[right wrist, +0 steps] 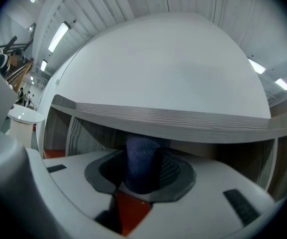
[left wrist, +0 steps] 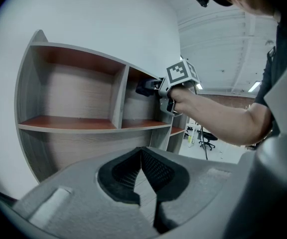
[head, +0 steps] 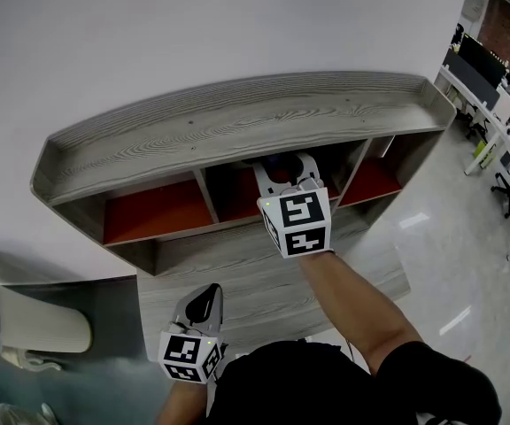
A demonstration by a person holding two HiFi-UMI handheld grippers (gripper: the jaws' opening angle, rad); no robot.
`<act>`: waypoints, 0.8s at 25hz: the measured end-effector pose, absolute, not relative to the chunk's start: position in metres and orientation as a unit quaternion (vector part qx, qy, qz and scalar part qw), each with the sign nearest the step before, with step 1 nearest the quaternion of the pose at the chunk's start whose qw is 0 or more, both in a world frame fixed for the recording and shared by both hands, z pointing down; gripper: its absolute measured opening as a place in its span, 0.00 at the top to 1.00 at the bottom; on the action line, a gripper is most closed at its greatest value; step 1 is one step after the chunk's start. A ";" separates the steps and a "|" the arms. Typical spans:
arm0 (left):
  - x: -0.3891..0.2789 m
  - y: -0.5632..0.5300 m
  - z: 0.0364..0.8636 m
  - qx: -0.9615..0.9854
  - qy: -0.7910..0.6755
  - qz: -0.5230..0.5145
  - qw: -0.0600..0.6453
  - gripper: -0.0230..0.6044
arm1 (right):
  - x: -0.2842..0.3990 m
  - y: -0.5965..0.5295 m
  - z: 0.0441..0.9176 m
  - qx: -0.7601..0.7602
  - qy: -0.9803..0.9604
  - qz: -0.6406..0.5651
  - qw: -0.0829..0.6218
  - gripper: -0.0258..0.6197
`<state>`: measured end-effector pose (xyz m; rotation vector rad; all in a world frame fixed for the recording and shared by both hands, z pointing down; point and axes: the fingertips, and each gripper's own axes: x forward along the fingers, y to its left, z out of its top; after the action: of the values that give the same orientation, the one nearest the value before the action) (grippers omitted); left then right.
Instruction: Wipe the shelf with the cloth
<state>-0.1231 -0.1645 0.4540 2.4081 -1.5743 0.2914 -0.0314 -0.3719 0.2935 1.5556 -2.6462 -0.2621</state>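
The grey wood-grain shelf point(head: 237, 118) stands against a white wall, and its compartments have red-orange floors. My right gripper point(head: 283, 168) reaches into the middle compartment, shut on a dark blue cloth point(right wrist: 142, 163). The cloth sticks up between the jaws, just under the shelf's top board point(right wrist: 173, 118). The left gripper view shows that gripper point(left wrist: 151, 87) and the dark cloth point(left wrist: 144, 87) at the compartment's mouth. My left gripper point(head: 206, 297) hangs low near my body, in front of the shelf point(left wrist: 73, 123). Its pads point(left wrist: 133, 173) meet with nothing between them.
A lower grey ledge point(head: 264, 273) juts out below the compartments. A white rounded chair point(head: 38, 330) stands at the left. Office desks and chairs point(head: 503, 104) line the far right, across a glossy floor point(head: 467, 264).
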 end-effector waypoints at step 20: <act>-0.145 -0.160 0.454 0.819 -0.552 0.090 0.129 0.95 | -0.100 -0.351 0.291 0.451 -0.884 -0.119 0.046 0.74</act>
<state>-0.1446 -0.1595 0.4541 2.3816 -1.6041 0.2611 -0.1000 -0.3507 0.2910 1.3760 -2.6973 -0.3632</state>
